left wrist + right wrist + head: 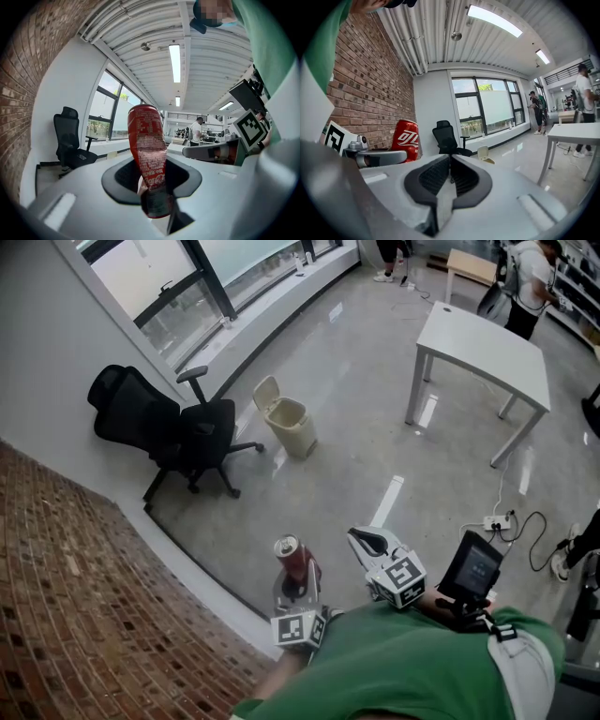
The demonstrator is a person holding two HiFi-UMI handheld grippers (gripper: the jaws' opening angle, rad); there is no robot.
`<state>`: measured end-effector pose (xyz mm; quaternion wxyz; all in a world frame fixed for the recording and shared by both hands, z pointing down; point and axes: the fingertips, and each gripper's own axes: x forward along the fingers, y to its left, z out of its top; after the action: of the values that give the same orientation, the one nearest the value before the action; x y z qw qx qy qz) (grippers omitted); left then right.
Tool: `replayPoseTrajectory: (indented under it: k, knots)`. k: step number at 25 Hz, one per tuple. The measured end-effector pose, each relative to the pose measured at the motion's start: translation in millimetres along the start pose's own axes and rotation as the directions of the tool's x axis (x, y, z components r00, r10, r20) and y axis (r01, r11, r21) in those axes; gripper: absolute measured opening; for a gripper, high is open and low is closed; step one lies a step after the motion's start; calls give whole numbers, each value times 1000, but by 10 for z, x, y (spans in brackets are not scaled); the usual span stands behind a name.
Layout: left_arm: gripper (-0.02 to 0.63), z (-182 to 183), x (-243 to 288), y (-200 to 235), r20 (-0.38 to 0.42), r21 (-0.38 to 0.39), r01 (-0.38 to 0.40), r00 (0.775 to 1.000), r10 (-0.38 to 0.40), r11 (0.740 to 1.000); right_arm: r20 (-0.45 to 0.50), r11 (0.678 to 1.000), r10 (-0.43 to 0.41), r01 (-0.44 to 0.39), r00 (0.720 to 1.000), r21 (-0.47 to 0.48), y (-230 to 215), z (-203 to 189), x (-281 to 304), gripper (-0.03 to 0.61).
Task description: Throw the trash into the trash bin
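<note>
- Well apart from the trash bin point(291, 427), a red soda can point(295, 563) is gripped at its lower part between the jaws of the left gripper point(297, 592).
- Equally far from the bin, the right gripper point(364, 538) is held just beside the can, its jaws closed together with nothing between them.
- The bin is seen with its lid raised, a black office chair point(169, 427) just beside it.
</note>
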<state>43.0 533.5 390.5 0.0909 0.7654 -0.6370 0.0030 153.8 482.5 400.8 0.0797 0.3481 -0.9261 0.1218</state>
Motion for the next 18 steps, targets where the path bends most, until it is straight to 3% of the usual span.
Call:
replayPoseTrajectory:
  k: [12,18]
  knots:
    - [117,15,242,-226,0,6,28,1000,-28,1000,12,1000,-19,19,1000,22,-264,60,-108,15]
    - [117,63,411,-415,9,29,32,999,-32,999,38,999,-35,36,999,-20,-503,140,-172,15]
